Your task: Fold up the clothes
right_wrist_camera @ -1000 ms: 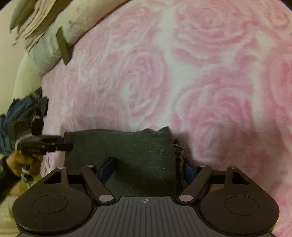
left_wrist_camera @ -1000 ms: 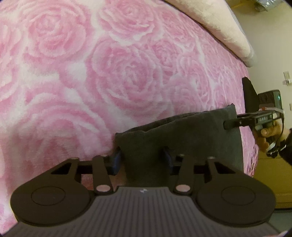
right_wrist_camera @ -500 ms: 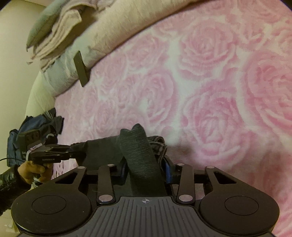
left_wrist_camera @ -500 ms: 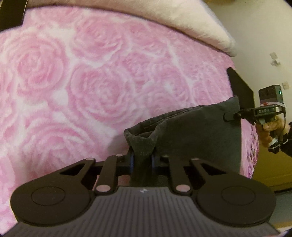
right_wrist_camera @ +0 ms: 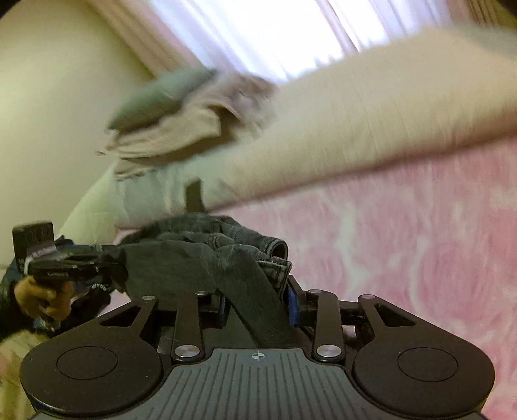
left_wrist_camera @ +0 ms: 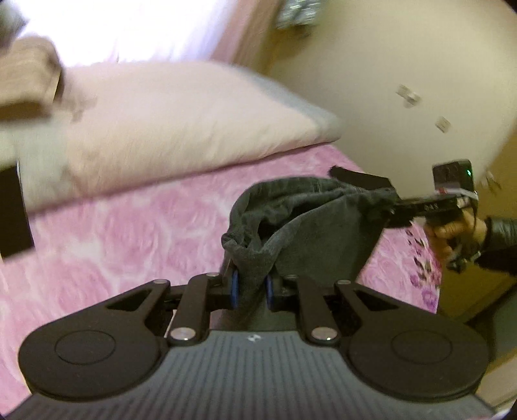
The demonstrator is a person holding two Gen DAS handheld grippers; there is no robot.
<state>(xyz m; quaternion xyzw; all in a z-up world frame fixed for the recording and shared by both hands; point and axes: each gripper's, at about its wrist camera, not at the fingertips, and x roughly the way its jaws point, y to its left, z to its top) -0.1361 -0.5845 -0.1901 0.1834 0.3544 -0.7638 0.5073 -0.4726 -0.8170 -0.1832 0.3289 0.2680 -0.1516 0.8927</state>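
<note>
A dark grey denim garment (left_wrist_camera: 326, 226) hangs lifted above the pink rose bedspread (left_wrist_camera: 129, 232), stretched between both grippers. My left gripper (left_wrist_camera: 251, 287) is shut on one corner of it. My right gripper (right_wrist_camera: 257, 299) is shut on the other corner, where the garment (right_wrist_camera: 181, 265) bunches with a rolled hem. Each wrist view shows the other gripper at the far end of the cloth: the right one (left_wrist_camera: 416, 206) in the left wrist view, the left one (right_wrist_camera: 74, 268) in the right wrist view.
A long cream pillow (left_wrist_camera: 181, 129) lies along the head of the bed. Folded beige and grey clothes (right_wrist_camera: 181, 110) sit on it near the wall. A black flat object (left_wrist_camera: 13, 213) stands at the left. A bright curtained window (right_wrist_camera: 258, 29) is behind.
Both grippers closed on the garment's corners, then lifted it off the bedspread. The views tilted up from the bedspread toward the pillow and window.
</note>
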